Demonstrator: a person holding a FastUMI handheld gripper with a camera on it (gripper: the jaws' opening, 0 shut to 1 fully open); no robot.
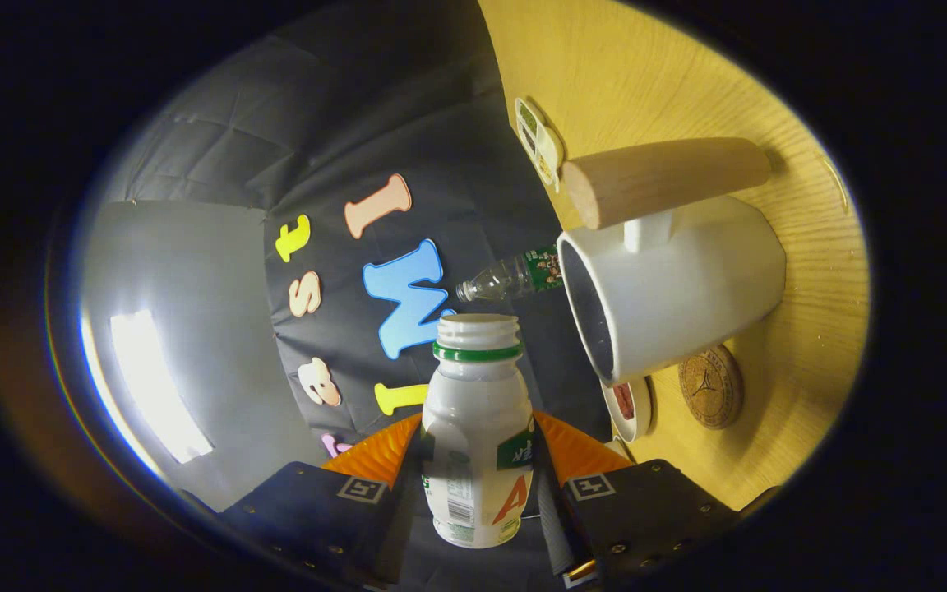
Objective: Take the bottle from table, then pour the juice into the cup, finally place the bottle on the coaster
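Note:
A small white bottle [476, 427] with a green neck ring and no cap is clamped between the two fingers of my gripper [478, 473], which is shut on its body. The whole view is rolled sideways, so the wooden table [646, 74] stands like a wall beside the bottle. A white cup [687, 279] with a thick wooden handle [662, 181] stands on that table. Its dark mouth opens just beyond and beside the bottle's open top, with a small gap between them. A round cork coaster [712, 386] lies on the table next to the cup's base.
A small white dish [630, 407] with something red in it sits between the cup and the coaster. A clear plastic bottle [515, 277] with a green label stands behind the cup's rim. A white gadget [538, 140] lies farther back on the table.

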